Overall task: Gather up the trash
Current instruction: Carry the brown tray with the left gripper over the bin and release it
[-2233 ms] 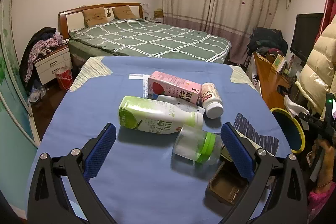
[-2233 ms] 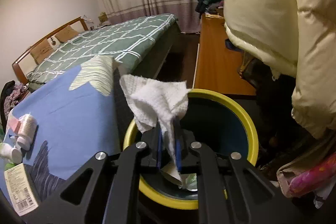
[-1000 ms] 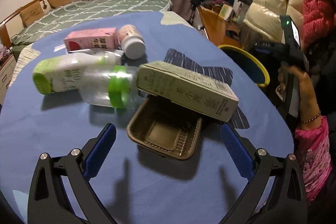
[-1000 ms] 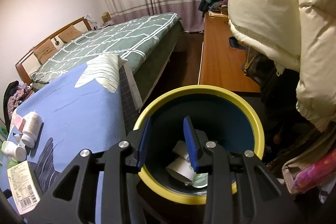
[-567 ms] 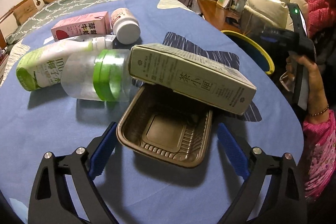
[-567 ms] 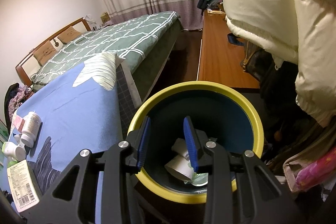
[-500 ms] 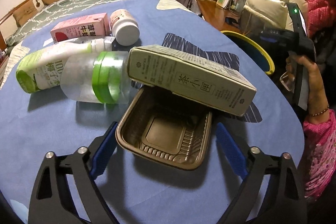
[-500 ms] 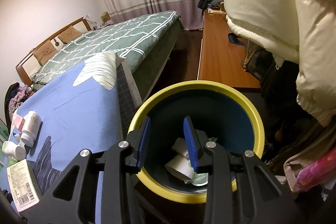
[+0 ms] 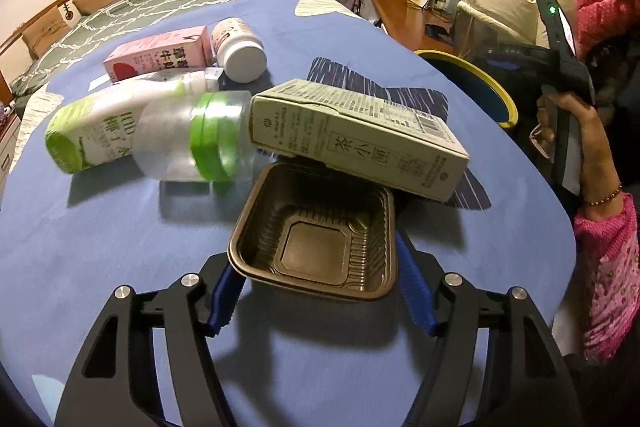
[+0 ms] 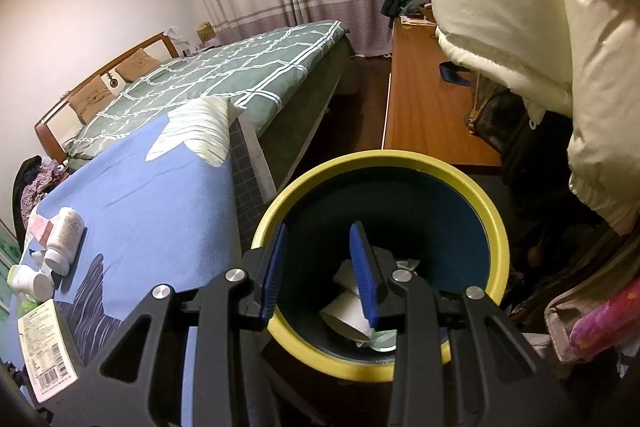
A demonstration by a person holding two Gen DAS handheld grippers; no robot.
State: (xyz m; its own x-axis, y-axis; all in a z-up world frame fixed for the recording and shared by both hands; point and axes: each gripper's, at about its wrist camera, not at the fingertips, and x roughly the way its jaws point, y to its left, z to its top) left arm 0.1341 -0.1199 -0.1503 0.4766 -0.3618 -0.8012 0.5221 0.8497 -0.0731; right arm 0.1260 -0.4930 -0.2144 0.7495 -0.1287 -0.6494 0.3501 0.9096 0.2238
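Tray pinched by left hand-held gripper; right hand-held gripper parted, empty.

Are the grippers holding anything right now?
The left gripper straddles the brown tray at its side walls; whether it grips yet is unclear. The right gripper is open, empty, over the bin.
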